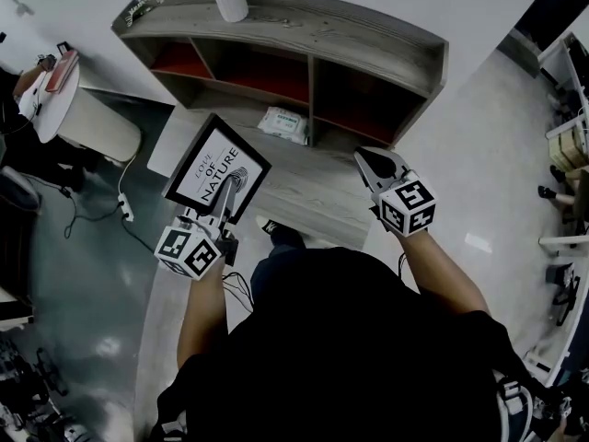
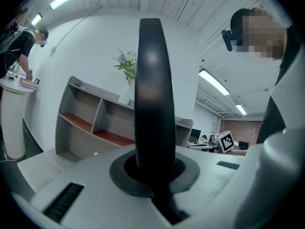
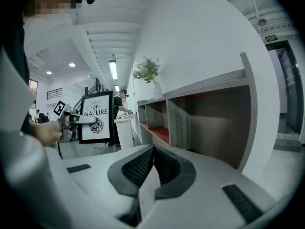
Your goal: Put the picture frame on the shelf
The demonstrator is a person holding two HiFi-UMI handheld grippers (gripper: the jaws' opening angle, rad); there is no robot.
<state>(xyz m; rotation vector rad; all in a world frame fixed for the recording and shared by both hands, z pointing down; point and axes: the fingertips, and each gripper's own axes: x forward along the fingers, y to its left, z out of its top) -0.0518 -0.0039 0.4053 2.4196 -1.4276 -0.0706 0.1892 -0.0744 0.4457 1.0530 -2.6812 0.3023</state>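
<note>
Left gripper view: left gripper (image 1: 228,196) jaws clamped on the black-bordered rectangular picture frame (image 2: 153,99), seen edge-on at centre.
right gripper (image 3: 152,150): jaws together, nothing between them; right of centre in head view.
frame position: held in the air, centre-left in head view, print side up, apart from the shelf.
shelf: grey wooden open-compartment shelf (image 1: 304,28), upper centre, red compartment floors.
shelf top: white vase (image 1: 230,0) with green plant, upper left.

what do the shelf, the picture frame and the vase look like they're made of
Shelf: grey wood or wood-look laminate, matte, with visible grain; the compartment floors are red-brown.
Picture frame: smooth black border, plastic or painted wood, around a white printed sheet.
Vase: plain white, likely ceramic, though glaze can't be judged.
</note>
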